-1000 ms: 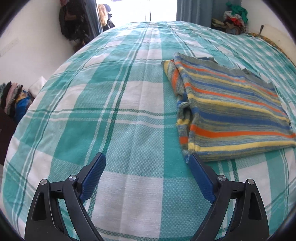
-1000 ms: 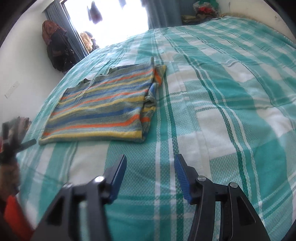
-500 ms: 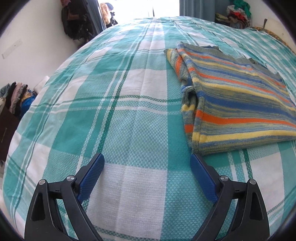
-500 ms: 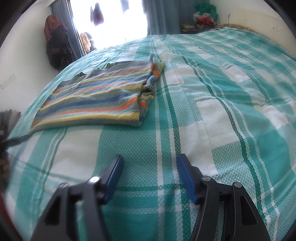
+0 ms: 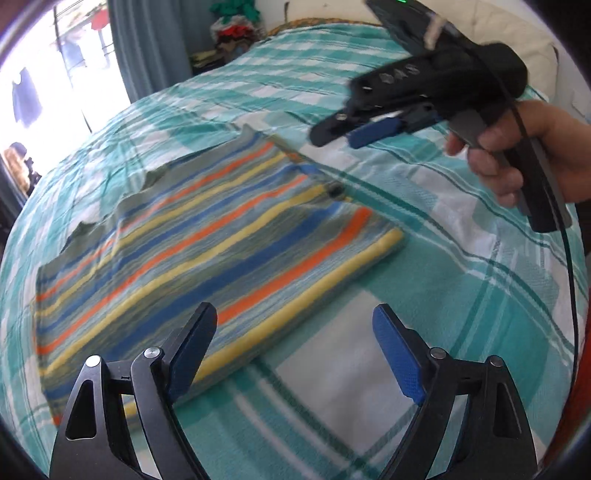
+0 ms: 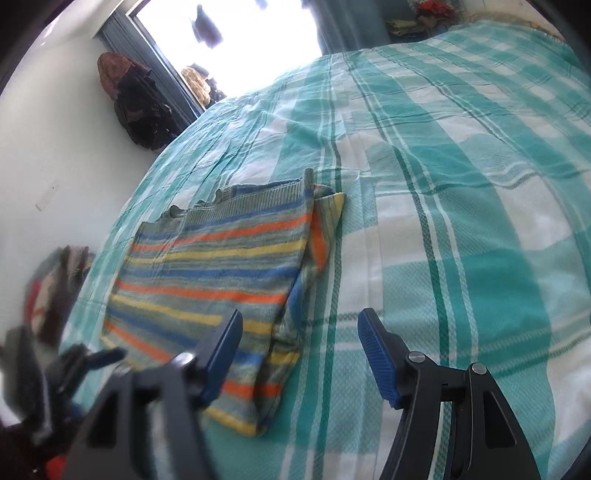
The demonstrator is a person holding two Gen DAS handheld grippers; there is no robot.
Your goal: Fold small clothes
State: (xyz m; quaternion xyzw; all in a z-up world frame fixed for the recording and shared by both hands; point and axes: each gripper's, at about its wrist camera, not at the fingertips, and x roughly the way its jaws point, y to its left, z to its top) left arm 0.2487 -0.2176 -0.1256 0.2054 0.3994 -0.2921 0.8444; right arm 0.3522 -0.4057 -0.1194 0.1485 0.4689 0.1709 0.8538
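A folded striped knit garment (image 5: 192, 243), in orange, yellow, blue and grey, lies flat on the bed. It also shows in the right wrist view (image 6: 221, 266). My left gripper (image 5: 293, 339) is open and empty, hovering just above the garment's near yellow edge. My right gripper (image 6: 299, 339) is open and empty, over the garment's near right corner. In the left wrist view the right gripper (image 5: 351, 133) appears above the garment's far right corner, held by a hand.
The bed (image 5: 480, 266) has a teal and white plaid cover (image 6: 461, 192). Clothes hang by a bright window (image 6: 140, 103). A pile of clothes (image 5: 236, 33) lies beyond the bed. Stacked clothes (image 6: 55, 280) sit on the left.
Both grippers have swung in toward the garment. The left wrist view now faces it from its near edge, and the right gripper has come into that view.
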